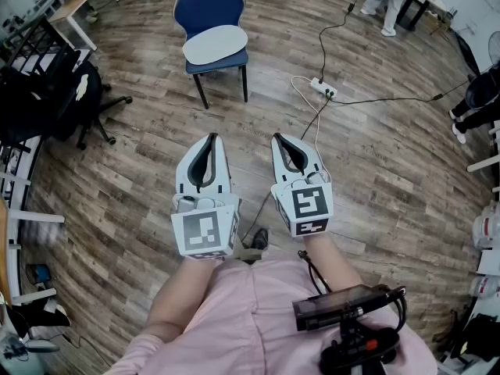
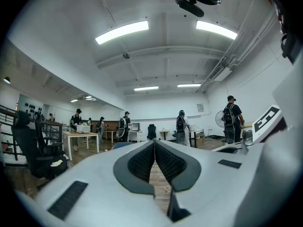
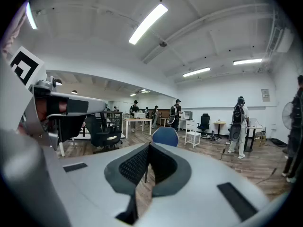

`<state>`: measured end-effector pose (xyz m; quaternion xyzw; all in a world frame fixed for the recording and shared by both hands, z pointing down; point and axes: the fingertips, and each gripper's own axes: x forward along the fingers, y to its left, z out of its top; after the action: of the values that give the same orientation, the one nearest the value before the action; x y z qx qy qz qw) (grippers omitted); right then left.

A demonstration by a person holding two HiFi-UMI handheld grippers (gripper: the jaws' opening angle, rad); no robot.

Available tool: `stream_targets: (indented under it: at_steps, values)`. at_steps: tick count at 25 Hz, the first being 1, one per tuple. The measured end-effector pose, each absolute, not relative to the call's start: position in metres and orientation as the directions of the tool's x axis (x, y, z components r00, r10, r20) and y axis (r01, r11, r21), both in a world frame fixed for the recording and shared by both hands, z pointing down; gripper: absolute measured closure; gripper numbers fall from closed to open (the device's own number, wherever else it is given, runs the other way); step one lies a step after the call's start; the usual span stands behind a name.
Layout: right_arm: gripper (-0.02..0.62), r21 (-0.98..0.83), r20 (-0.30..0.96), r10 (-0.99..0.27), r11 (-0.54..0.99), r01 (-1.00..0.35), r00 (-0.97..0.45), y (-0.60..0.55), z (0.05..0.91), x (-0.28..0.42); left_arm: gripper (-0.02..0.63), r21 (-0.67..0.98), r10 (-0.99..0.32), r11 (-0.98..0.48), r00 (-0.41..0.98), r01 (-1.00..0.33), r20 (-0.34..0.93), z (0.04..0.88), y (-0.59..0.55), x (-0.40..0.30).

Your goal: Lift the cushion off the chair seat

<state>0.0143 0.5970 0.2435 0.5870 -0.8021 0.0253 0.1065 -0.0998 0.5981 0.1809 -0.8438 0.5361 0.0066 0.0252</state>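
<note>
A blue chair stands on the wood floor some way ahead of me, with a pale oval cushion lying on its seat. My left gripper and right gripper hang side by side near my body, well short of the chair, both shut and holding nothing. In the left gripper view the jaws meet and only the blue chair top peeks over the left jaw. The right gripper view shows closed jaws with the blue chair back just above them; the cushion is hidden there.
A white power strip with trailing cables lies on the floor right of the chair. A black office chair and a desk stand at the left. People stand at the far end of the room.
</note>
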Motion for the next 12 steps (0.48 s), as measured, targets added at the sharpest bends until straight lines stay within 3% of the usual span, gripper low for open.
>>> stream_targets:
  at_steps: [12]
  values:
    - [0.595, 0.07, 0.197, -0.933, 0.319, -0.945, -0.3, 0.566, 0.251, 0.021, 0.592, -0.025, -0.913, -0.407, 0.407, -0.913, -0.002, 0.195, 0.568, -0.096]
